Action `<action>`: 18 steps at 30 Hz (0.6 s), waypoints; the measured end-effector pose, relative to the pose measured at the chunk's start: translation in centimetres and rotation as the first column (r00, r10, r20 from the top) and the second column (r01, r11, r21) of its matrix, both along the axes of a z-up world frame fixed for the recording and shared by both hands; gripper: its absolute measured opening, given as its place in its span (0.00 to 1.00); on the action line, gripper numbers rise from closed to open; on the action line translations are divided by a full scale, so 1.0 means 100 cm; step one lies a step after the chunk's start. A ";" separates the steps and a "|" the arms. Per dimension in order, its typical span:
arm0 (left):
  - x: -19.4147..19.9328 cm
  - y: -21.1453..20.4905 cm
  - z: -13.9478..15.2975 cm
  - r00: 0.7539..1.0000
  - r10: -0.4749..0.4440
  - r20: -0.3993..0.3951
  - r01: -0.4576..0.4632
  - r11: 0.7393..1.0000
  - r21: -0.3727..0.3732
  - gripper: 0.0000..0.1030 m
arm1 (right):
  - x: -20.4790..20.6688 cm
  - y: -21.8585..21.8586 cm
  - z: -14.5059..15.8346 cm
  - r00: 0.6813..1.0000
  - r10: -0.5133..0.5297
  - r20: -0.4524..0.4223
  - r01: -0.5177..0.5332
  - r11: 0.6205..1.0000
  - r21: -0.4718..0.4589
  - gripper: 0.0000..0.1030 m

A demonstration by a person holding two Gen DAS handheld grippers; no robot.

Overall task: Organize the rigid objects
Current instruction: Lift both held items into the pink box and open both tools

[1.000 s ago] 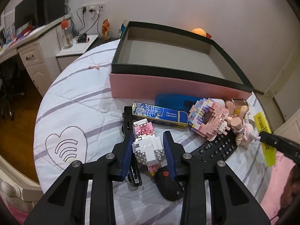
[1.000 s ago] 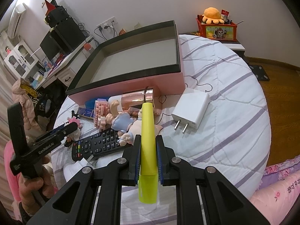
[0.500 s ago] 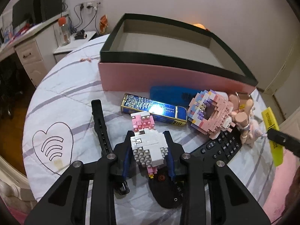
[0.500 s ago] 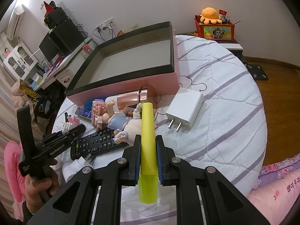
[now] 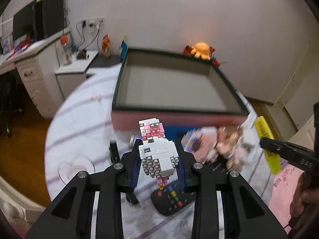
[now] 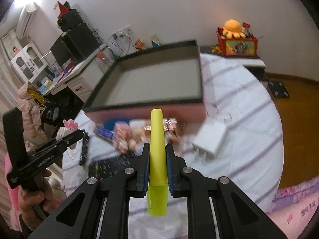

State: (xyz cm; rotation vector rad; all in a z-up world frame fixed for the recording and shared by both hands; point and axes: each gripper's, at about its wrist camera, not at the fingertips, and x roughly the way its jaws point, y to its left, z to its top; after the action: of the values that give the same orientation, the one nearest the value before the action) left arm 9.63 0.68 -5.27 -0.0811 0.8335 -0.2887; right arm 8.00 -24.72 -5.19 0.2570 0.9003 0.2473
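My left gripper (image 5: 158, 155) is shut on a white and pink brick figure (image 5: 157, 151) and holds it up above the bed, in front of the pink box with a dark rim (image 5: 173, 117). My right gripper (image 6: 157, 153) is shut on a yellow highlighter (image 6: 157, 155), also raised short of the box (image 6: 151, 111). The highlighter also shows at the right of the left wrist view (image 5: 267, 143). The box looks empty inside. Both views are motion-blurred.
On the white striped bedspread (image 6: 239, 107) before the box lie a black remote (image 5: 171, 199), a blue tin (image 6: 103, 133), a pink brick toy and a doll (image 5: 229, 145), and a white charger (image 6: 211, 141). A black clip (image 5: 113, 153) lies at left.
Both grippers have risen and tilted up toward the box. The brick figure was lifted off the bed; the highlighter stays gripped and moved higher.
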 end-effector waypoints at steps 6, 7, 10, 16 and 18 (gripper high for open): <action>0.031 -0.001 0.037 0.998 -0.022 0.062 0.022 1.000 -0.001 0.30 | 0.037 0.011 0.032 0.997 0.033 0.068 -0.031 0.999 -0.030 0.14; 0.038 -0.003 0.040 0.997 -0.025 0.069 0.026 1.000 0.000 0.30 | 0.047 0.013 0.038 0.996 0.039 0.076 -0.037 0.999 -0.035 0.14; 0.061 -0.008 0.044 0.996 -0.032 0.077 0.032 0.999 0.003 0.30 | 0.067 0.018 0.043 0.995 0.051 0.081 -0.048 0.998 -0.045 0.14; 0.122 -0.025 0.021 0.999 -0.047 0.021 0.047 0.999 0.000 0.30 | 0.122 0.023 0.021 0.999 0.051 0.010 -0.051 0.997 -0.060 0.14; 0.142 -0.033 0.007 0.999 -0.052 -0.015 0.052 0.999 0.001 0.30 | 0.135 0.022 0.011 0.999 0.048 -0.019 -0.049 0.996 -0.069 0.14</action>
State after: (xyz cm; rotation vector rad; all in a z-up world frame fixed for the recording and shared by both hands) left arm 23.84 -2.62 -4.54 -0.0610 0.8517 -0.3365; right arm 21.55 -22.47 -4.11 0.1735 0.9309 0.2588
